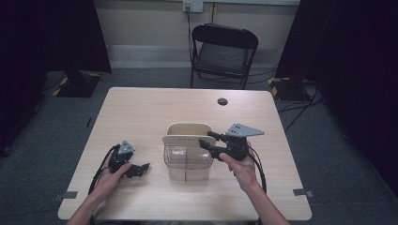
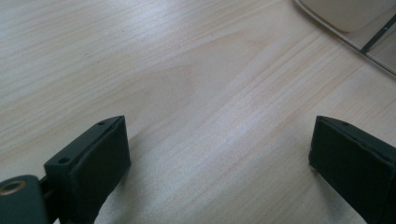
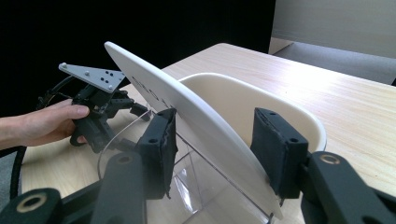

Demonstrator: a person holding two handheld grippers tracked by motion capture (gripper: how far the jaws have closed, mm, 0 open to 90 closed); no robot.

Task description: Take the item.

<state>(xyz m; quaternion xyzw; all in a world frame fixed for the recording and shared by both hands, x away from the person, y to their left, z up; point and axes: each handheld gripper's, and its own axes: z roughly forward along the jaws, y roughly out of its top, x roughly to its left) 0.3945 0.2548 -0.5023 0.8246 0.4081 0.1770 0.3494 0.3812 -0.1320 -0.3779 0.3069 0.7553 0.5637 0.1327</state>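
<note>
My left tongs (image 1: 141,168) sit low on the tabletop (image 1: 141,112) near its front-left part, spread wide with nothing between them; in the left gripper view the bare wood runs between the two black jaws, and a corner of the bin shows at the top right. My left hand (image 1: 110,176) wraps the body behind them.

Just right of centre stands the bin (image 1: 187,161): a clear plastic body, see-through enough to show the wood behind it, with a cream inner bucket and a cream swing lid (image 1: 185,139). The lid is a flat, rounded-edge panel with small dark markings, and in the right gripper view it stands tilted on edge across the bin's mouth, its long axis running across the table from left to right.

My right tongs (image 1: 209,140) are open and straddle that lid's right end, one pad on each face; I cannot tell whether either pad touches it. My right hand (image 1: 237,164) holds them from the right side.

Open wood lies all round the bin, most of it toward the far edge, where a dark round grommet (image 1: 222,101) sits. Beyond the tabletop stands a black folding chair (image 1: 224,51).
</note>
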